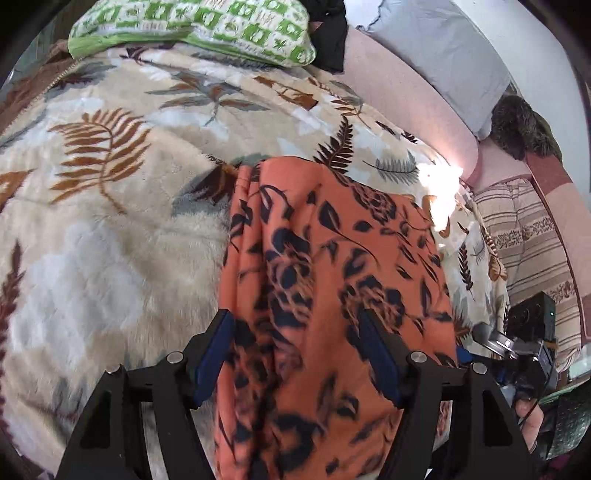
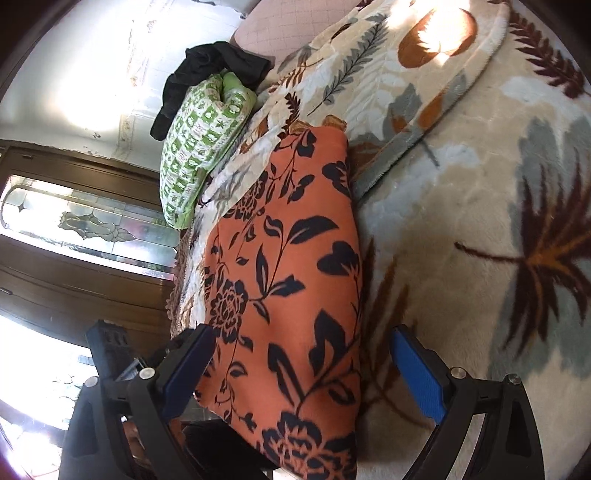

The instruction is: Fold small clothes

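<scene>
An orange garment with a black flower print (image 1: 325,266) lies folded in a long strip on a cream blanket with leaf patterns (image 1: 110,206). My left gripper (image 1: 295,328) is open, its blue-padded fingers (image 1: 216,354) on either side of the garment's near end. In the right wrist view the same garment (image 2: 288,273) runs away from me, and my right gripper (image 2: 303,354) is open with its fingers (image 2: 417,373) straddling the near end. Neither gripper clamps the cloth.
A green-and-white patterned pillow (image 1: 192,26) and a black garment (image 1: 332,37) lie at the far end of the bed. A grey pillow (image 1: 443,48) and pink headboard (image 1: 406,96) are at right. A wooden door with glass (image 2: 74,229) stands left of the bed.
</scene>
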The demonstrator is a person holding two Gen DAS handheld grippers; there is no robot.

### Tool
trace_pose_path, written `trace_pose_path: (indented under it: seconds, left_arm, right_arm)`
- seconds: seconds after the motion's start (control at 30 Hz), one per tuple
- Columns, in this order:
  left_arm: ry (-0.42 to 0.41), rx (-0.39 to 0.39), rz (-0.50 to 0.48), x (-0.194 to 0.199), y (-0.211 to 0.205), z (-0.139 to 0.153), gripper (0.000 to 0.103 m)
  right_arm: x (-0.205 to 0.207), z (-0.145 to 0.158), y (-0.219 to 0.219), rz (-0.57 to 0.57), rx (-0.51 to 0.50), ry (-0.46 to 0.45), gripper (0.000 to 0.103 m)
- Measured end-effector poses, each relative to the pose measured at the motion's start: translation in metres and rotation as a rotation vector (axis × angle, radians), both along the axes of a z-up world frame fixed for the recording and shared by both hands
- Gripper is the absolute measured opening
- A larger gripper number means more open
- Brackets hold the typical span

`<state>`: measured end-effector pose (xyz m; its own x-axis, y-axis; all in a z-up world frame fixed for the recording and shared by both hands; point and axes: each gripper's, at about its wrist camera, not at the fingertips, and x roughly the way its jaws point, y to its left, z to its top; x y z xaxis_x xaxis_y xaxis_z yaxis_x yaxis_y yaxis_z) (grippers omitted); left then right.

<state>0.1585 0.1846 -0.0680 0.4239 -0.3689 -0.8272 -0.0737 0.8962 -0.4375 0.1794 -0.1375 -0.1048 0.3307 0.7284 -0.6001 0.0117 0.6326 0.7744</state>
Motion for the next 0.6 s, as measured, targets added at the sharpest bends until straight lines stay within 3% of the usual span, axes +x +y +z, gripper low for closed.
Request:
trace_pose_path:
  seconds: [0.03, 0.1, 0.13, 0.2, 0.27, 0.3, 0.37, 0.47, 0.6]
  left_arm:
    - [0.034, -0.006, 0.023, 0.006, 0.005, -0.012, 0.072]
    - [0.051, -0.102, 0.019, 0.008, 0.011, -0.028, 0.070]
    - [0.039, -0.119, 0.016, 0.006, 0.012, -0.029, 0.052]
    - [0.041, -0.140, -0.008, 0.003, 0.008, -0.027, 0.039]
    - [0.036, -0.112, -0.024, 0.003, 0.003, -0.022, 0.033]
    - [0.031, -0.105, -0.029, 0.004, 0.001, -0.018, 0.030]
    - [-0.005, -0.103, -0.038, 0.001, -0.005, -0.003, 0.029]
    - [-0.091, -0.126, -0.062, 0.001, -0.028, 0.028, 0.028]
    - [-0.187, -0.143, -0.114, 0.017, -0.075, 0.057, 0.029]
  right_arm:
    - [0.005, -0.002, 0.003, 0.002, -0.005, 0.002, 0.097]
    - [0.014, -0.007, 0.009, 0.013, -0.004, 0.007, 0.097]
    - [0.018, -0.011, 0.013, 0.020, -0.004, 0.015, 0.097]
    - [0.026, -0.016, 0.027, 0.079, -0.003, 0.016, 0.093]
    - [0.030, -0.017, 0.048, 0.159, -0.112, 0.022, 0.058]
    - [0.033, -0.015, 0.053, 0.172, -0.121, 0.022, 0.054]
    - [0.033, 0.001, 0.052, 0.190, -0.140, -0.019, 0.036]
    - [0.031, 0.045, 0.042, 0.207, -0.200, -0.135, 0.034]
    - [0.038, 0.091, -0.009, 0.170, -0.217, -0.229, 0.034]
